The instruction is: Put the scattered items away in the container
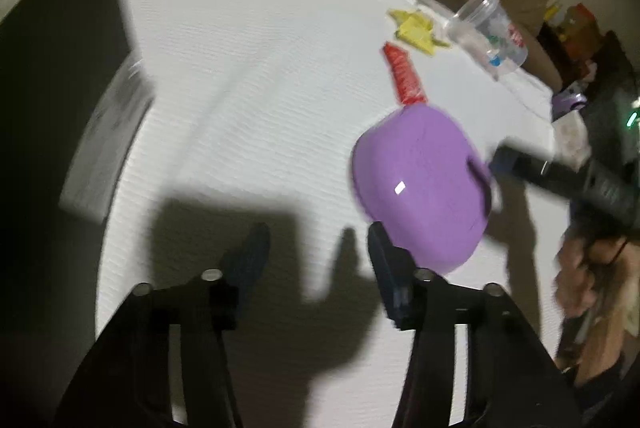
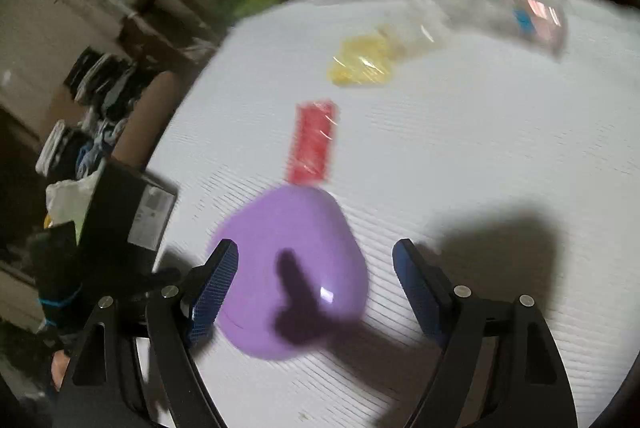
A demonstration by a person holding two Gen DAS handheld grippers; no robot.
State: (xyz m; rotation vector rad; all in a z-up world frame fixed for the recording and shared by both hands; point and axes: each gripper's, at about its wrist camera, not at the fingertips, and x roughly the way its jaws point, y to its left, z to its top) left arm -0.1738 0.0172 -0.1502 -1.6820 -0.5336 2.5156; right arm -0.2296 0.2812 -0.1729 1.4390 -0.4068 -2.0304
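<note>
Clearly most of the tidying is left: on the white-covered bench (image 1: pixel 240 68) a clear tub (image 1: pixel 486 32) near the far right edge already holds a few small coloured bits, while a purple rounded case (image 2: pixel 292 276), a red packet (image 2: pixel 314 142) and a yellow wrapper (image 2: pixel 362 62) lie loose in a line leading toward it. The right gripper (image 2: pixel 316 284) hangs over the case, jaws spread wide to either side without touching it. The left gripper (image 1: pixel 316 260) has its jaws apart on nothing, the case just beside its right finger.
</note>
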